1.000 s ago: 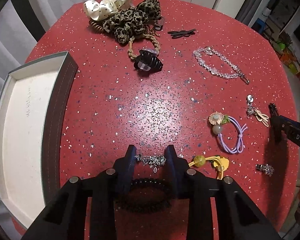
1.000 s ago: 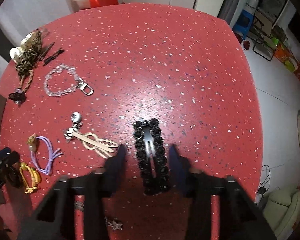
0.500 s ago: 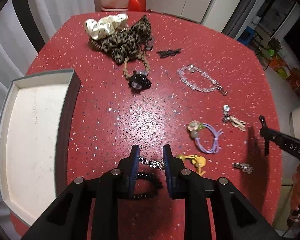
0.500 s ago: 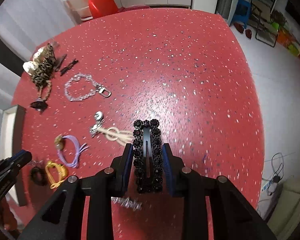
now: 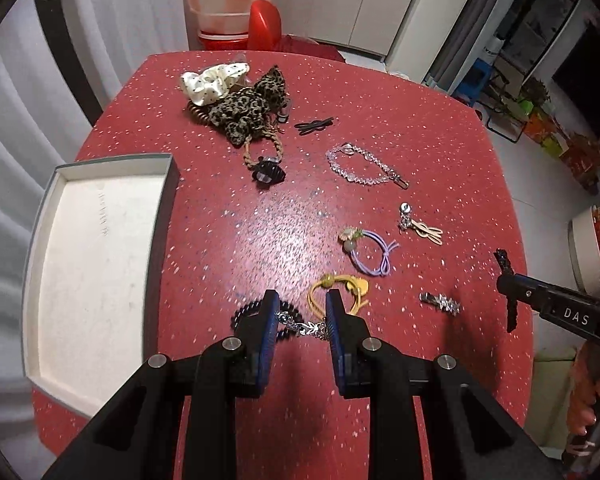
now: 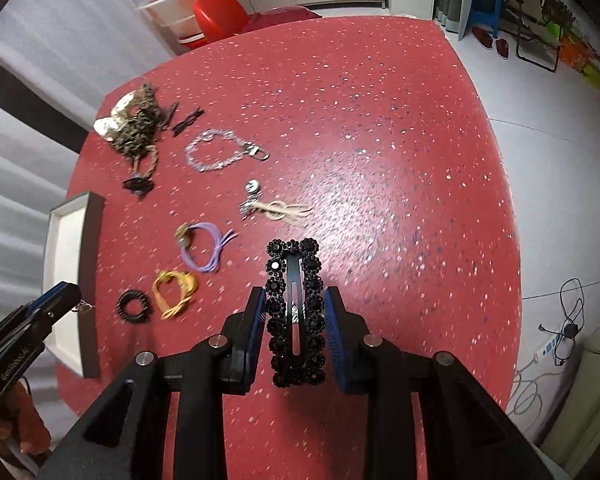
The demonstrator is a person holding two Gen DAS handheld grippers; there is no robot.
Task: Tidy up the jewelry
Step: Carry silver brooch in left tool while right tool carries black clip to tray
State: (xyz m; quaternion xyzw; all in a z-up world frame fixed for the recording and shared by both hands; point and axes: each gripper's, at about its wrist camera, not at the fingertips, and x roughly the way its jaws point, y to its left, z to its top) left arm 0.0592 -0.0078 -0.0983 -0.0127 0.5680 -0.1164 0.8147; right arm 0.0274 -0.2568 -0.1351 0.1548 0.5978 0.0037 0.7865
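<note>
Grippers both have something pinched right now. Left gripper is clamped narrow on a little silver leafy clip, held up off the red speckled table. Right gripper is squeezed onto a black beaded hair clip, which sticks out past the fingertips, also off the surface.

Left wrist view gives you the good look at the open white-lined box along the left edge of the table, nothing in the part I can see. Right wrist view only catches a sliver of that box. Left view also shows a second silver clip lying near the right gripper, and you see the black clip edge-on there, so you can't read its shape.

Right wrist view is the only one showing the black clip's face with all the beads, plus the black coil hair tie in full; from the left camera the fingers cover half of it.

Both views show the yellow tie, purple tie with flower, beige bunny charm, crystal bracelet, and the scrunchie pile at the far side. Small black claw clip sits just in front of the pile.
</note>
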